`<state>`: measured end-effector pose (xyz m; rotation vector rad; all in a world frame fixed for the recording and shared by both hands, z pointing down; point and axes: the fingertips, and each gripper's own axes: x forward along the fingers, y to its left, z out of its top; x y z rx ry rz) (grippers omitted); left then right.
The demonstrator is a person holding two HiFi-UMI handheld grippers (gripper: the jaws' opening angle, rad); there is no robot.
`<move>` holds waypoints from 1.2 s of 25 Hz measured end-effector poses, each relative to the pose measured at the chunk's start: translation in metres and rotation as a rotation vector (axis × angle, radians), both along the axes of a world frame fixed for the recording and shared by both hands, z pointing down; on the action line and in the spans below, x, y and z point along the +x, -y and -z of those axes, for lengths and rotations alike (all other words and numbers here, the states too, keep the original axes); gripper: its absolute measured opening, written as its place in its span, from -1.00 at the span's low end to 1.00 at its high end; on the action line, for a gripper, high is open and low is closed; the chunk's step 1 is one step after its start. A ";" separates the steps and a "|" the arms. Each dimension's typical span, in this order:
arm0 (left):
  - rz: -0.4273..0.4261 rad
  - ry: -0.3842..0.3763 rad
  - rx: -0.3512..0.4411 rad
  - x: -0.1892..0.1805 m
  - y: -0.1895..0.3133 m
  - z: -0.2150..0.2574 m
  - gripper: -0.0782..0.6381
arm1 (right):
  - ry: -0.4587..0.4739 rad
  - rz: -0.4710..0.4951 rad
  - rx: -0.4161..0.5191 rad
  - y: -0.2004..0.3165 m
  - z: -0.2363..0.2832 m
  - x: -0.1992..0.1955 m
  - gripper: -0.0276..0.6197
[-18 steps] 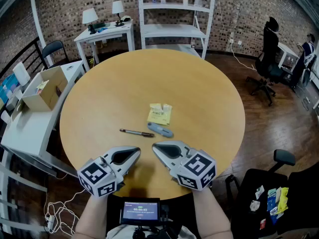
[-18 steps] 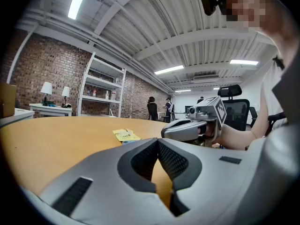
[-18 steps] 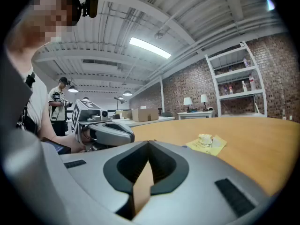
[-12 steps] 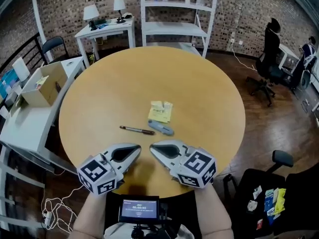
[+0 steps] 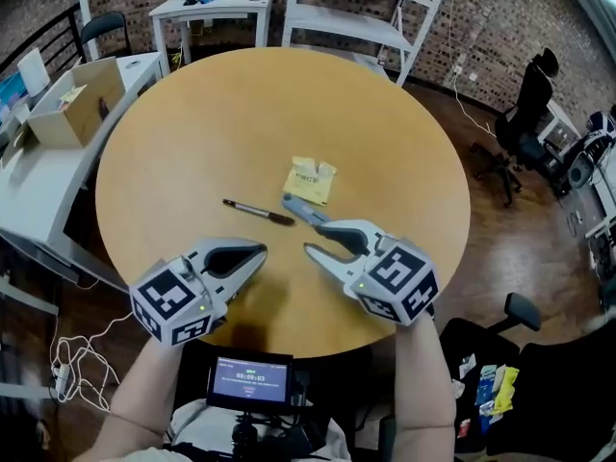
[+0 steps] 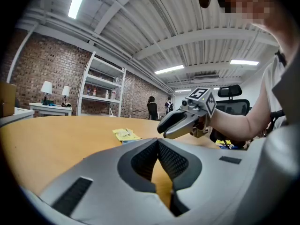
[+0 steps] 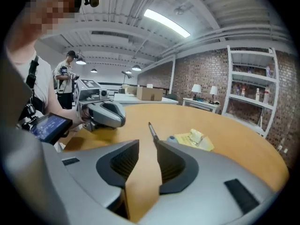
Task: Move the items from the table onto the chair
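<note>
Left gripper [image 5: 260, 251]: jaws closed, empty, over round wooden table's [image 5: 192, 114] near edge. Thin dark pen [image 5: 258, 211] mid-table, long axis left-right. Crumpled yellow paper [image 5: 310, 181], oblong blue item [image 5: 300, 210] diagonal just below. Right gripper [image 5: 316, 240]: jaws half apart, empty.

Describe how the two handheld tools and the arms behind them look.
The left tool and right tool are pale grey, with curved jaws lined by black ribbed pads; each carries a white cube of black square markers. The forearms are unsleeved; no cables attached.
</note>
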<state>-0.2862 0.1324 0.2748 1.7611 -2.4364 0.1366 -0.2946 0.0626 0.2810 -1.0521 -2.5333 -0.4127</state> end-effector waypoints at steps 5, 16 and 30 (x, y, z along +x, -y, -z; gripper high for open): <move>0.003 0.001 0.002 0.001 0.001 0.000 -0.76 | -0.068 -0.045 0.053 0.027 -0.012 -0.021 -0.29; -0.001 -0.001 0.001 0.000 0.002 0.000 -0.76 | -0.200 -0.040 0.123 0.035 -0.049 -0.052 -0.26; -0.002 -0.005 0.001 -0.001 -0.001 -0.001 -0.76 | -0.182 -0.027 0.128 0.033 -0.047 -0.049 -0.53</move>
